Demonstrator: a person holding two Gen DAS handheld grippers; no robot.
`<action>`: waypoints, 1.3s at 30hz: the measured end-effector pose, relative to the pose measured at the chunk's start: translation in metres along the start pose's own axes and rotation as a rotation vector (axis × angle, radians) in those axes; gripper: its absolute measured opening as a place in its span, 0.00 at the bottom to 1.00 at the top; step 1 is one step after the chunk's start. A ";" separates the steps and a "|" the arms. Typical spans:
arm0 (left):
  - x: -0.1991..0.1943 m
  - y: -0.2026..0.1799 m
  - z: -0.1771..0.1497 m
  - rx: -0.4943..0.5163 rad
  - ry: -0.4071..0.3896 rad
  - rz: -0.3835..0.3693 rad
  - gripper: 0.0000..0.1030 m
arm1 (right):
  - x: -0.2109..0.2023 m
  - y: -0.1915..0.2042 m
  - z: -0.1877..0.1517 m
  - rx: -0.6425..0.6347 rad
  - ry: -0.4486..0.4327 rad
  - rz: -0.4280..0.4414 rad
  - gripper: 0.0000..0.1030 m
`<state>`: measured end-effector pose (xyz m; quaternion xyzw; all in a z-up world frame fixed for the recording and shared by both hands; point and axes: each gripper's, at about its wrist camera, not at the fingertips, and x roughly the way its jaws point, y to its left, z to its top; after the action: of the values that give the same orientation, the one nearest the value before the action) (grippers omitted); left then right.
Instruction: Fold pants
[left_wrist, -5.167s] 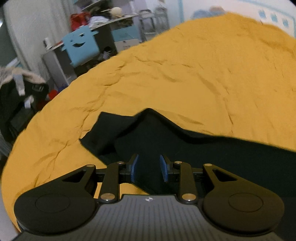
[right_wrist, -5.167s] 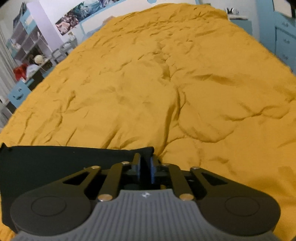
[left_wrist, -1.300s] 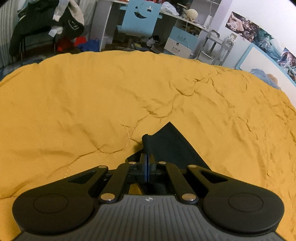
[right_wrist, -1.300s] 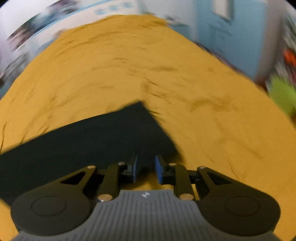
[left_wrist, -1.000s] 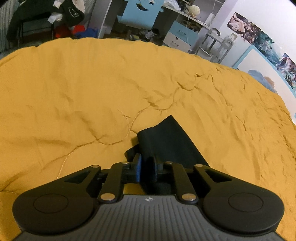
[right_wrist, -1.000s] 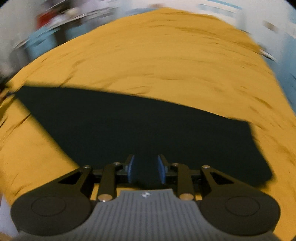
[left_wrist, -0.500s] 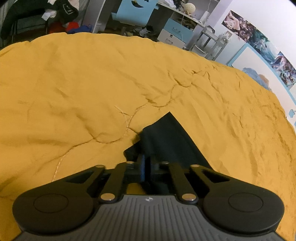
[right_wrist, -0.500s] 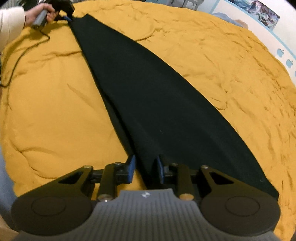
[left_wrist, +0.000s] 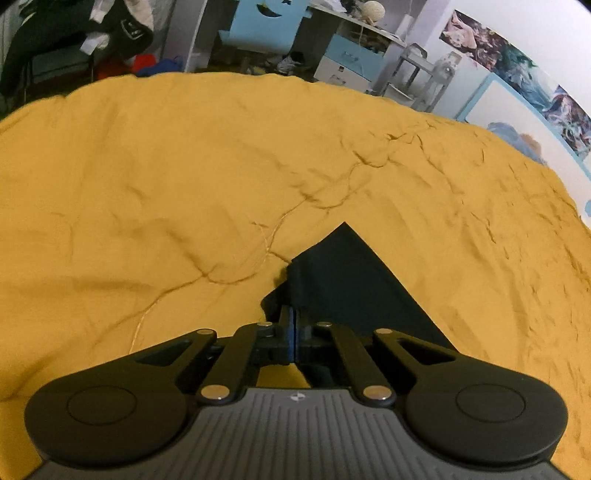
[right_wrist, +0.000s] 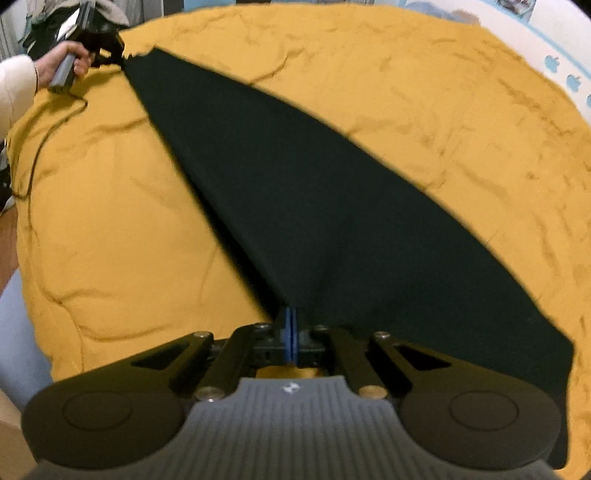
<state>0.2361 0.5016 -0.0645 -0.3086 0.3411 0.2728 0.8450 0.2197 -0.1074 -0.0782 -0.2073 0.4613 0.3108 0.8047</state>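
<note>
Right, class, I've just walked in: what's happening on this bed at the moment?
A person is folding black pants on a yellow bedspread using two handheld grippers. The right gripper is shut on one end of the pants. The left gripper, seen far off in the right view, is shut on the opposite end. The pants lie stretched long between them, not yet folded across.

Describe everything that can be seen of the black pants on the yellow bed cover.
The black pants look like a plain, soft, matte fabric, without visible pockets or print. They lie stretched in a long band across the yellow bed cover, already folded lengthwise. The right tongs are shut on the near end; the left tongs pinch the far corner, which stands slightly raised.
</note>
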 end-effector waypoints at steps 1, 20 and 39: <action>0.001 -0.002 0.000 0.008 -0.002 0.002 0.00 | 0.003 -0.001 -0.001 0.012 0.001 0.005 0.00; -0.001 0.027 0.000 -0.247 -0.004 -0.073 0.39 | -0.017 -0.066 -0.005 0.359 -0.146 -0.048 0.22; -0.050 -0.043 0.018 -0.086 -0.178 -0.024 0.03 | -0.031 -0.112 -0.077 0.598 -0.108 -0.140 0.20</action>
<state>0.2419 0.4733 -0.0027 -0.3230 0.2489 0.3032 0.8613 0.2383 -0.2459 -0.0834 0.0242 0.4737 0.1156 0.8727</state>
